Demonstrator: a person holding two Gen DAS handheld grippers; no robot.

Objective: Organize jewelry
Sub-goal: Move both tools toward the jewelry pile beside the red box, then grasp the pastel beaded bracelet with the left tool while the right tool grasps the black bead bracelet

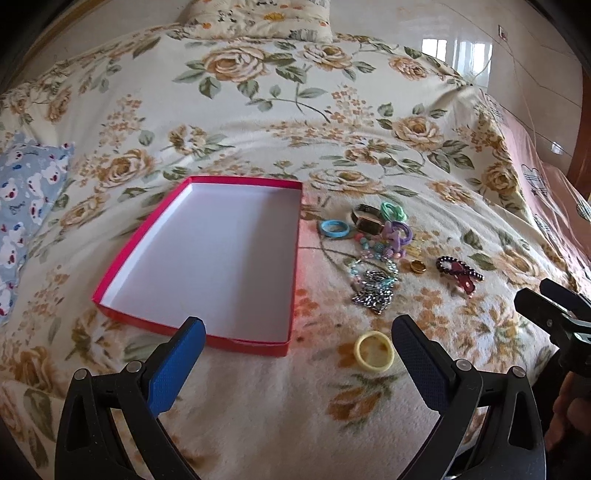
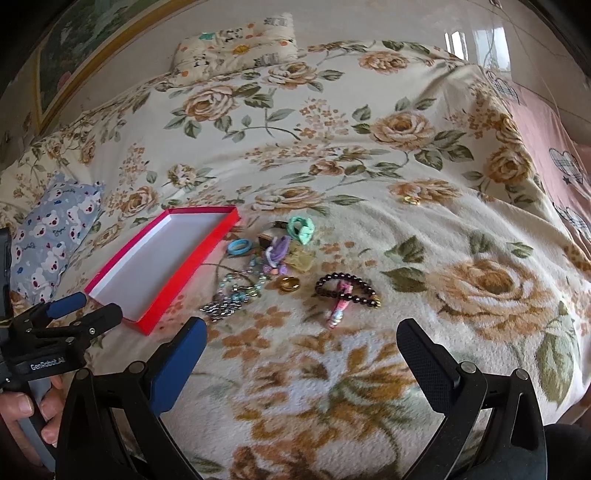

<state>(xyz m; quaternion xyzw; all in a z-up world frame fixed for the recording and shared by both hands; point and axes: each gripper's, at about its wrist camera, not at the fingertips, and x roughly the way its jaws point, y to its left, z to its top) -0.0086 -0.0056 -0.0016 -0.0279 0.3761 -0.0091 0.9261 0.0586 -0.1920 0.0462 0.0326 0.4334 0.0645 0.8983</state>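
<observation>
A shallow red box (image 1: 110, 258) with a white inside lies empty on the floral blanket; it also shows in the right wrist view (image 2: 218, 236). A heap of jewelry lies right of it: a blue ring (image 1: 333, 228), a watch (image 1: 365, 219), a green hair tie (image 1: 393, 210), a silver chain (image 1: 373, 291), a gold ring (image 1: 418, 266) and a dark bead bracelet (image 1: 458, 267). A yellow ring (image 1: 373, 350) lies apart, just inside my left gripper's right finger. My left gripper (image 1: 297, 332) is open and empty above the box's near right corner. My right gripper (image 2: 301, 336) is open and empty, short of the bead bracelet (image 2: 347, 288).
A blue bear-print pillow (image 1: 26, 192) lies left of the box. A floral pillow (image 1: 258, 18) sits at the far end of the bed. The bed's right edge (image 1: 535, 184) drops to a pink sheet. A small gold piece (image 2: 412, 200) lies apart on the blanket.
</observation>
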